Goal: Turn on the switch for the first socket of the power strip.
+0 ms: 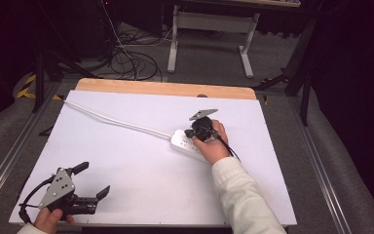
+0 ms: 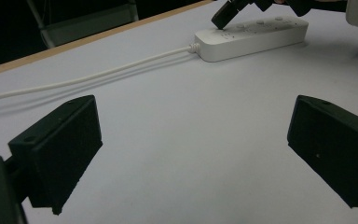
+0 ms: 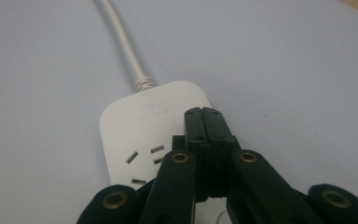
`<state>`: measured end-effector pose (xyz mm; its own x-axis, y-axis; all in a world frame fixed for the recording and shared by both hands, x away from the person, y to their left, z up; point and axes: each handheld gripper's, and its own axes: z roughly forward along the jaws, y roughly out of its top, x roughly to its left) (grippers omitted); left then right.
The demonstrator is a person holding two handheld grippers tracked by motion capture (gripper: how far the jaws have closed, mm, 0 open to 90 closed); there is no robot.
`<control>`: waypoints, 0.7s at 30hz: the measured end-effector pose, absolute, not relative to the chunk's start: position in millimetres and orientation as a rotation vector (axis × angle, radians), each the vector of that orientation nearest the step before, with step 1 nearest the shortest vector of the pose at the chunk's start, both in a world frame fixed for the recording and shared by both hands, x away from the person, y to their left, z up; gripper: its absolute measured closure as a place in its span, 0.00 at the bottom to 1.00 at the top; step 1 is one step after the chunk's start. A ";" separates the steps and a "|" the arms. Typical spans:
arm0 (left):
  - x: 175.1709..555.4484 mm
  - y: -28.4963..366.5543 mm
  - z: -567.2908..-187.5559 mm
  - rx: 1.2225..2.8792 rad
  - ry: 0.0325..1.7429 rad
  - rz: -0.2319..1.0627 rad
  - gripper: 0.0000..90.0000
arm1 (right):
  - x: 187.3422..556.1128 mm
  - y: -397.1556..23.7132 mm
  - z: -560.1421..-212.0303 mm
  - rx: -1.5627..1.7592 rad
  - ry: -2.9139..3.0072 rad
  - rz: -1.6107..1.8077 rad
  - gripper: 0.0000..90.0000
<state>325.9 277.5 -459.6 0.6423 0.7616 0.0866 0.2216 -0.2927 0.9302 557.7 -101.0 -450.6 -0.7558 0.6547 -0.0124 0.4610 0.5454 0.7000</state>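
A white power strip (image 1: 182, 141) (image 2: 251, 39) (image 3: 135, 135) lies on the white table top (image 1: 126, 165), right of centre. Its white cord (image 1: 117, 121) (image 2: 98, 77) (image 3: 121, 42) runs off to the far left. My right gripper (image 1: 191, 133) (image 3: 204, 114) is shut with nothing between its jaws. Its tip points down at the strip's cord end, beside a socket; from the left gripper view this right gripper (image 2: 221, 18) looks to touch the strip's top face. My left gripper (image 1: 91, 180) (image 2: 191, 144) is open and empty near the front left corner, aimed toward the strip.
A wooden strip (image 1: 165, 87) edges the table's far side. Beyond it, loose cables (image 1: 131, 63) lie on the floor beside a white desk frame (image 1: 209, 29). Metal rails (image 1: 9, 156) run along both sides of the table.
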 end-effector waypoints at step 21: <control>325.8 276.9 -459.8 1.832 0.788 0.652 0.04 | 557.0 -98.8 -451.8 0.956 2.516 0.996 1.00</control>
